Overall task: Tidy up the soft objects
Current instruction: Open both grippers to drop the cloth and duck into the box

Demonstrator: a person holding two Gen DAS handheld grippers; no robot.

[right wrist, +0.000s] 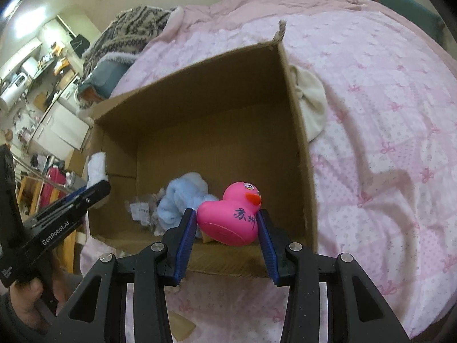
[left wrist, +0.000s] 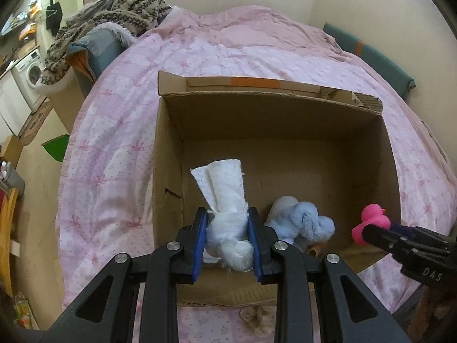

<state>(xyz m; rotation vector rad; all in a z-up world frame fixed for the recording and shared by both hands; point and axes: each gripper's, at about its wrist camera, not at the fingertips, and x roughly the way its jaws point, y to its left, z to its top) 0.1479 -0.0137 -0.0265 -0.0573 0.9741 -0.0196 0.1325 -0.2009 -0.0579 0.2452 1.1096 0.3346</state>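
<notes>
An open cardboard box (left wrist: 171,154) (right wrist: 297,131) sits on the pink bed. My left gripper (left wrist: 228,220) is shut on a rolled white cloth (left wrist: 225,197) and holds it over the box's near left side; the cloth also shows in the right wrist view (right wrist: 97,168). My right gripper (right wrist: 227,217) is shut on a pink rubber duck (right wrist: 231,214) over the box's near right side; the duck also shows in the left wrist view (left wrist: 371,223). A light blue plush toy (left wrist: 302,223) (right wrist: 182,197) lies on the box floor.
A cream cloth (right wrist: 311,100) lies on the pink bedspread (left wrist: 114,143) beside the box's right wall. A small beige soft thing (left wrist: 257,317) lies in front of the box. A patterned blanket (left wrist: 114,14) is heaped at the bed's far left. A teal cushion (left wrist: 371,54) lines the far right wall.
</notes>
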